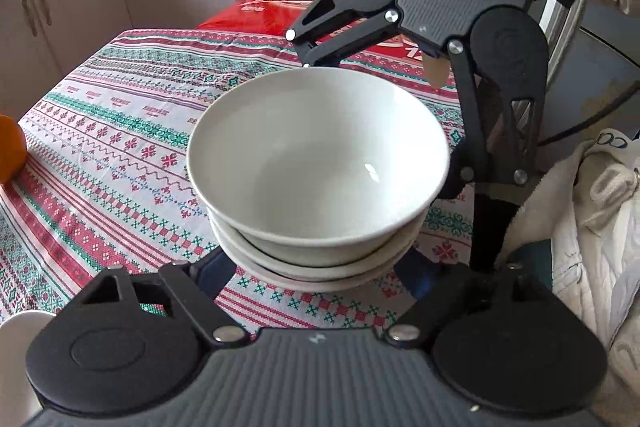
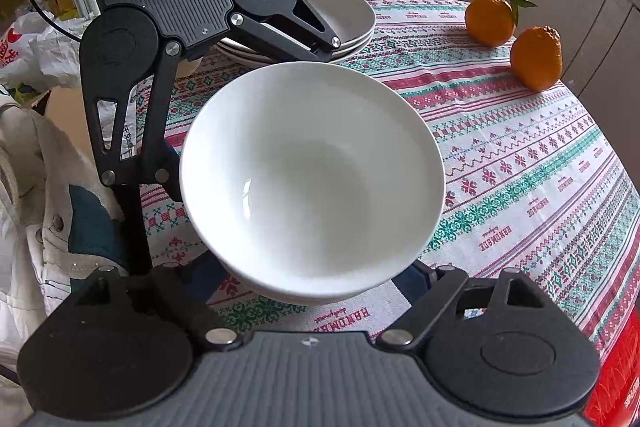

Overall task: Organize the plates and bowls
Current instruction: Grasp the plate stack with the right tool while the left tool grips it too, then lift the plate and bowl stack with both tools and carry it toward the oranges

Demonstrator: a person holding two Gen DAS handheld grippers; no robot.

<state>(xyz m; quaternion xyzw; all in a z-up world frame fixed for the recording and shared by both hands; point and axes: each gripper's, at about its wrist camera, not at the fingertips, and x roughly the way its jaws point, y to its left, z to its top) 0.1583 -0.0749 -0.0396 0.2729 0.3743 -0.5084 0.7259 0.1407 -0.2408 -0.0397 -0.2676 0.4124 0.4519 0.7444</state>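
Note:
A stack of three nested white bowls (image 1: 318,163) stands on the patterned tablecloth (image 1: 120,131); it also shows in the right wrist view (image 2: 312,179). My left gripper (image 1: 316,267) straddles the stack from one side, its fingers wide apart and mostly hidden under the bowls. My right gripper (image 2: 316,275) straddles it from the opposite side, also wide apart; it shows in the left wrist view (image 1: 384,131) behind the bowls. Whether the fingers touch the bowls is hidden. A second stack of white plates or shallow bowls (image 2: 340,23) sits behind the left gripper (image 2: 248,115).
Two oranges (image 2: 536,57) lie near the far table edge in the right wrist view; one orange (image 1: 10,151) shows at left in the left wrist view. A red box (image 1: 280,7) lies past the table. White cloth (image 1: 592,219) hangs beside the table. A white cup rim (image 1: 20,347) is at lower left.

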